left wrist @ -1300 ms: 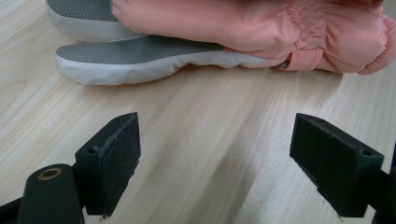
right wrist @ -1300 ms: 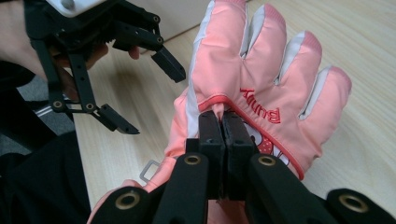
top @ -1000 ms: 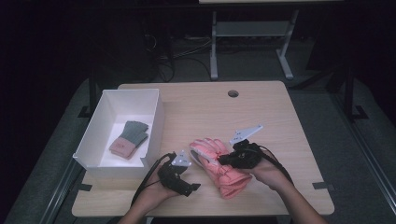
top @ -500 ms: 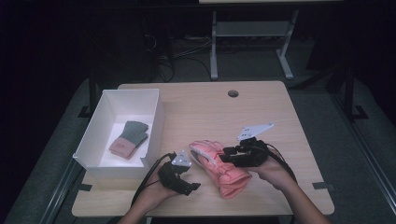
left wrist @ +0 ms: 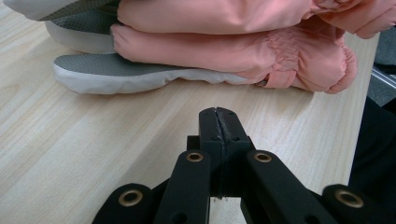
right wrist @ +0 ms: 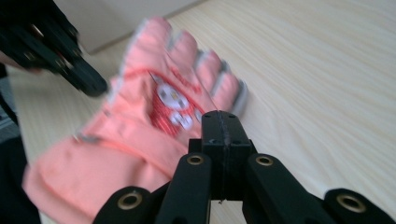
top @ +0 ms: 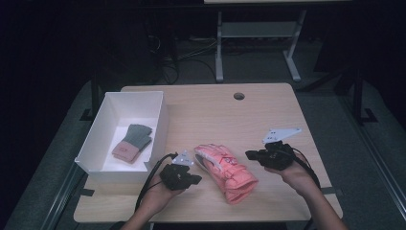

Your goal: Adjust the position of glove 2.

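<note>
Nearby, white box (top: 158, 120) holding a small glove (top: 132, 142), pink glove (top: 226, 171) between empty, closed left gripper (top: 195, 180) and right gripper (top: 250, 155).

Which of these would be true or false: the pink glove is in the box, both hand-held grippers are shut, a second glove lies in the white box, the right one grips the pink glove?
1. The padded pink ski glove lies in the white box. False: it lies on the light wooden table.
2. Both are shut. True: the left hand-held gripper and the right hand-held gripper have their jaws together.
3. A grey and pink knitted glove lies in the white rectangular box. True.
4. The right one grips the pink glove. False: nothing sits between its jaws.
</note>
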`<state>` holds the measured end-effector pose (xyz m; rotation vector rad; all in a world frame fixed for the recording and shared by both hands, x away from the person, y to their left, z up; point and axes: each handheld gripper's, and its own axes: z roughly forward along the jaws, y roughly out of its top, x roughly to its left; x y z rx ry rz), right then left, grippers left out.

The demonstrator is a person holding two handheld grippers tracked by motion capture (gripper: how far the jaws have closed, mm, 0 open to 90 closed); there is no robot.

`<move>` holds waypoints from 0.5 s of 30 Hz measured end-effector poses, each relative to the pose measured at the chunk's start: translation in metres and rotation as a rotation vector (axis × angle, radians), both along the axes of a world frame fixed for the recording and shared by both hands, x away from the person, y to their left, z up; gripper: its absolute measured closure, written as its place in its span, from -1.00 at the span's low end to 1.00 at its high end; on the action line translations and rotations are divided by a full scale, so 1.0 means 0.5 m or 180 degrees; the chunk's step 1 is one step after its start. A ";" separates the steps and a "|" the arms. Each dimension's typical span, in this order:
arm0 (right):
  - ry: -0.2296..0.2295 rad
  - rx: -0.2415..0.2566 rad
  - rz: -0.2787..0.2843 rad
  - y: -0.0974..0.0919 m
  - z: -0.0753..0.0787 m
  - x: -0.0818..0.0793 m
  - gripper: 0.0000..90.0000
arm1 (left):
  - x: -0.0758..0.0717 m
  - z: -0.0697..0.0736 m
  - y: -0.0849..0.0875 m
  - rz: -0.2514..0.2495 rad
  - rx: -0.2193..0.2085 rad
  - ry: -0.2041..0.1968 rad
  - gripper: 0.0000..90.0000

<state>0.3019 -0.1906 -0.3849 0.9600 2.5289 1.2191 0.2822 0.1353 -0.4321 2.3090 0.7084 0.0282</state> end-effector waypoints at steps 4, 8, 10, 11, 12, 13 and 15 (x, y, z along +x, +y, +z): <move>0.0022 -0.0107 -0.0074 -0.026 -0.024 -0.010 1.00 | 0.002 0.002 -0.001 0.0051 0.0000 -0.0037 0.99; 0.0103 -0.0205 -0.0113 -0.044 -0.058 -0.020 1.00 | 0.007 0.002 -0.007 0.0100 -0.0015 -0.0035 0.99; 0.0125 -0.0237 -0.0074 -0.049 -0.076 -0.026 1.00 | 0.010 0.002 -0.012 0.0100 -0.0010 -0.0044 0.99; 0.0166 -0.0241 -0.0070 -0.049 -0.085 -0.029 1.00 | 0.013 0.003 -0.014 0.0067 0.0021 -0.0062 0.99; 0.0179 -0.0280 -0.0046 -0.051 -0.093 -0.032 1.00 | 0.013 0.002 -0.017 0.0110 -0.0021 -0.0059 0.99; 0.0205 -0.0280 -0.0040 -0.051 -0.098 -0.035 1.00 | 0.016 0.004 -0.018 0.0070 0.0024 -0.0073 0.99; 0.0229 -0.0297 0.0018 -0.048 -0.109 -0.037 1.00 | 0.020 0.004 -0.026 0.0084 0.0014 -0.0079 0.99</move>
